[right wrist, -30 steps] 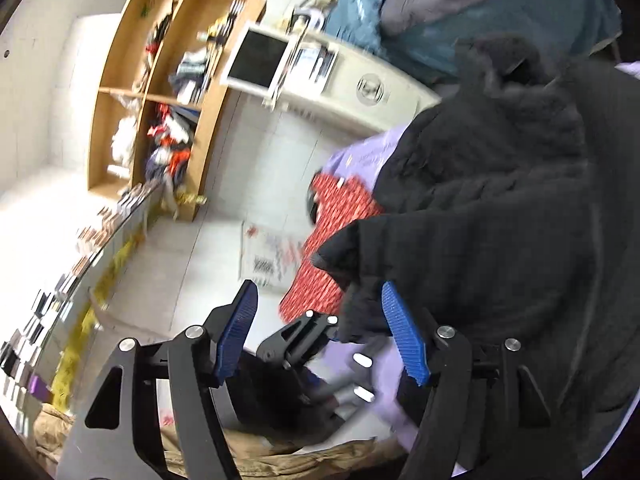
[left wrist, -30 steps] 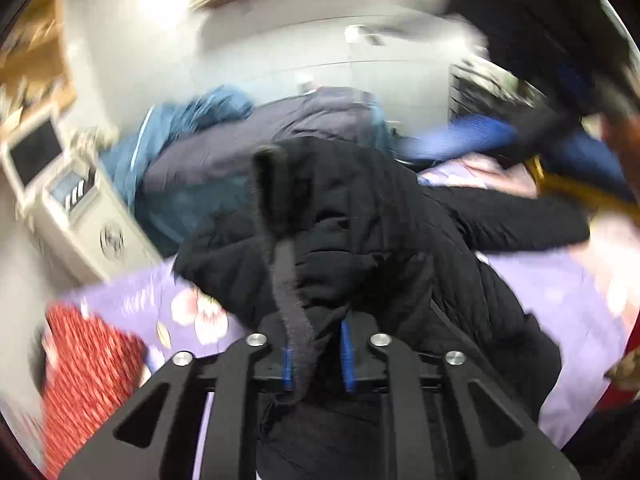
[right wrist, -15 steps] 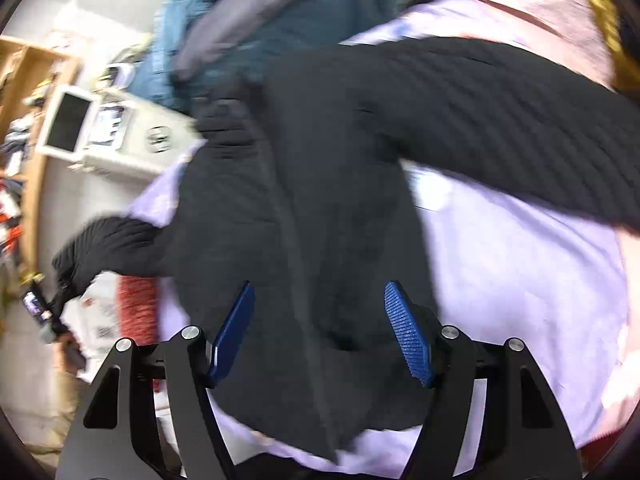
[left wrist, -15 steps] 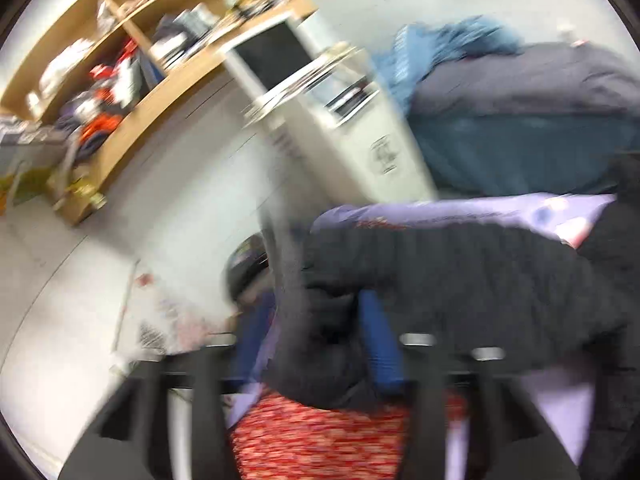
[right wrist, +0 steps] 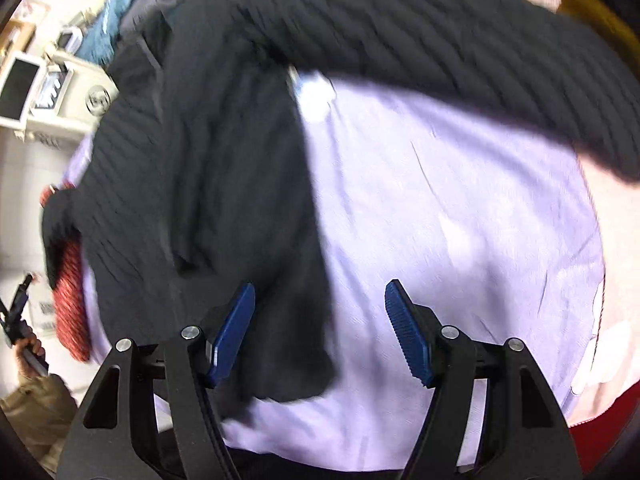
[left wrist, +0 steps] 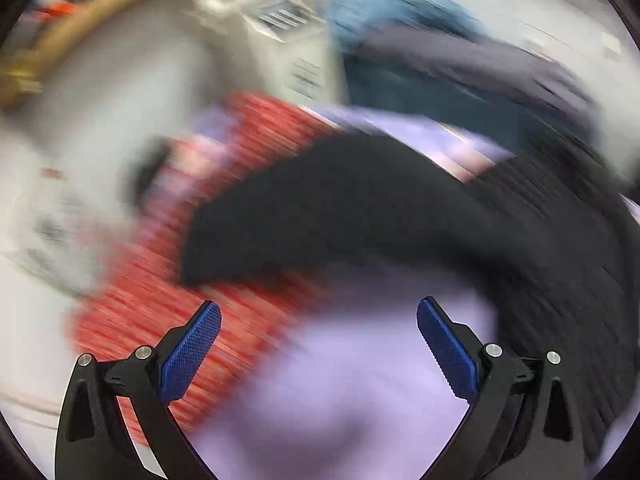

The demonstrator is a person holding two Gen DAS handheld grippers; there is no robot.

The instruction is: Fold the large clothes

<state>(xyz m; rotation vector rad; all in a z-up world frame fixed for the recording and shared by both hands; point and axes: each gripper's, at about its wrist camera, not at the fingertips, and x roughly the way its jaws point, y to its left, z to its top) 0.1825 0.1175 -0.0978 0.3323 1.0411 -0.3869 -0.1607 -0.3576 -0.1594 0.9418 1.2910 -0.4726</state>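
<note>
A black quilted jacket (right wrist: 224, 168) lies spread on a lilac bedsheet (right wrist: 460, 220), one sleeve (right wrist: 440, 40) stretched across the top right. My right gripper (right wrist: 320, 320) is open and empty above the jacket's lower hem. In the blurred left wrist view my left gripper (left wrist: 318, 340) is wide open and empty, just short of the jacket's other sleeve (left wrist: 320, 212), which lies over the sheet (left wrist: 340, 400).
A red patterned cloth (left wrist: 160, 300) hangs at the bed's left edge. A white machine with a screen (right wrist: 52, 92) stands beside the bed. Blue and grey jackets (left wrist: 460, 64) are piled at the far side. The left gripper and a hand (right wrist: 24, 344) show at the lower left.
My left gripper let go of the jacket sleeve and opened wide, swinging fast. My right gripper stayed open and moved over the jacket's hem. The jacket now lies spread on the sheet.
</note>
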